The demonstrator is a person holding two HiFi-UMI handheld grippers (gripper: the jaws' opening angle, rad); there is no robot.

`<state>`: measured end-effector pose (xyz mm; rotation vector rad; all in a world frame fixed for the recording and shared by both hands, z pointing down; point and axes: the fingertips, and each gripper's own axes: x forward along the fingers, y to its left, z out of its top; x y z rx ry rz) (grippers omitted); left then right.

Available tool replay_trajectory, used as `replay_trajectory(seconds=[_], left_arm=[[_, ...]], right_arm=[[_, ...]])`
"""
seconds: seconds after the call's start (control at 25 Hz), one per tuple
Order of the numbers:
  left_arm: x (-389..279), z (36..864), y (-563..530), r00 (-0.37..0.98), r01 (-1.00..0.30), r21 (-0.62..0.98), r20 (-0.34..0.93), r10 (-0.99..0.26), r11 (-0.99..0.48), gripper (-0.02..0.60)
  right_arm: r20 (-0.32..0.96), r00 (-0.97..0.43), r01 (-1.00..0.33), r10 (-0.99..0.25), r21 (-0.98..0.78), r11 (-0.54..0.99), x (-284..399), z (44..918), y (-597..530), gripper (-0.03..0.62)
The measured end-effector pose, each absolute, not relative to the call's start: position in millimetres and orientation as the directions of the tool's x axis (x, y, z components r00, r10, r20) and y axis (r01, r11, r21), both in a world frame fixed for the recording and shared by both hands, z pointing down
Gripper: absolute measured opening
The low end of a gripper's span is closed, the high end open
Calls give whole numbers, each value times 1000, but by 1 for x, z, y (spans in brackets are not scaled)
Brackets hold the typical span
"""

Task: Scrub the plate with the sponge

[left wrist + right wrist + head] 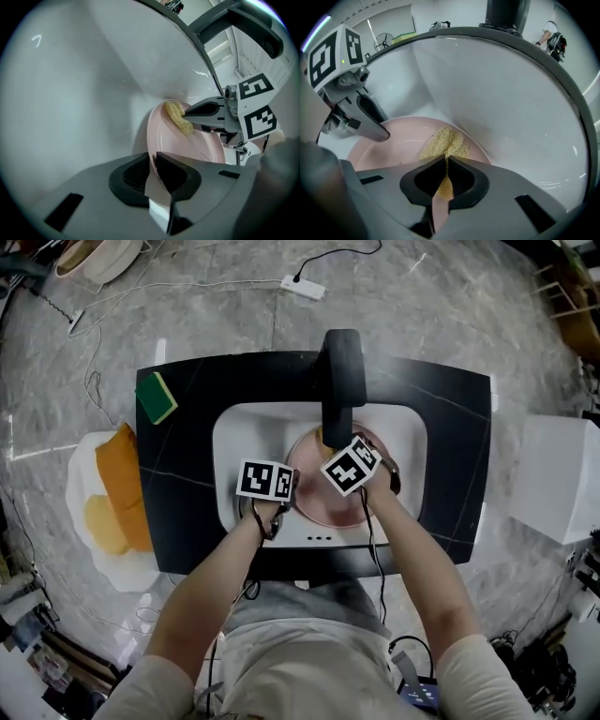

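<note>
Plate [311, 498], pale pink and round, lies in the white sink [234, 432] of a black counter [450, 427] in the head view. The black faucet [343, 371] and both marker cubes cover most of it, so only its left side and lower rim show. The left gripper [292, 491] sits at its left rim and the right gripper [337, 454] over its far part; neither gripper's jaws can be made out here. A green sponge [156, 397] lies apart on the counter's far left corner.

In the left gripper view, the left gripper [153, 161] is clamped on the plate's [187, 150] near rim, and the plate stands tilted up off the basin. The gripper body hides the rim below the clamp. At the far rim, the right gripper [187, 114] presses a yellow sponge [178, 117] onto the plate.

In the right gripper view, the right gripper [445, 161] is closed tight on the yellow sponge [443, 143], which looks coarse and crumpled against the plate's smooth face [398, 140]. The pinched part is only a thin strip between the pads. The left gripper's [382, 133] tip covers the plate's left rim.
</note>
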<state>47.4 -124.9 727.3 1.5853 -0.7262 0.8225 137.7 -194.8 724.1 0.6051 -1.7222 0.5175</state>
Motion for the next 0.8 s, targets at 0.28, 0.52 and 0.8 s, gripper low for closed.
replay_trajectory(seconds=[0.28,0.52,0.8], left_arm=[[37,726,-138,547,-831,536,836,-44,-149,51],[23,723,-151,557,-830,550,828,-71,-96,34],[29,719,-147,574,-816,567,817,-46,-111,34]], right_arm=[[996,19,-445,-89,88,891,178,716,-166,43],[990,-24,-330,142,-142,933,174,691,-83,43],[890,-361,-352,279,-408,842,95,674,-48,43]])
